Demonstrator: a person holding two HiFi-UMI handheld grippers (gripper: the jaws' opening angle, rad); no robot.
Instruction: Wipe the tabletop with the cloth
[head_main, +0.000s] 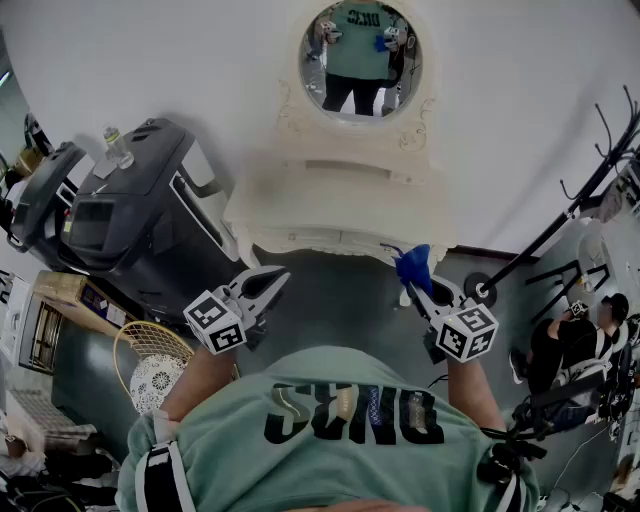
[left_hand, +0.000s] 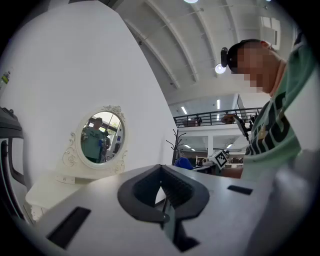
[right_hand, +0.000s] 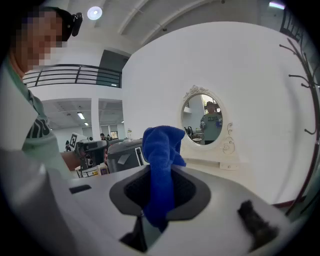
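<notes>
The right gripper (head_main: 414, 283) has its jaws clamped on the blue cloth (right_hand: 161, 150), which sticks out past the jaw tips along the gripper's own axis. It is not yet on the white tabletop (head_main: 330, 200). The tabletop lies ahead of these jaws and a little to the left, just beyond the cloth's free end, so the right hand seems the nearer one. The left gripper (left_hand: 162, 187) has its jaws together on nothing.

The head view looks steeply down past the person's chest (head_main: 330, 420) onto the left hand-held gripper (head_main: 272, 279), right hand-held gripper (head_main: 413, 284) and white tabletop (head_main: 330, 208). Each gripper view sits close behind its own jaws, tilted up at the wall (left_hand: 75, 60) — all three share the oval mirror (head_main: 360, 58); the cloth (right_hand: 161, 165) partly blocks the right one.
</notes>
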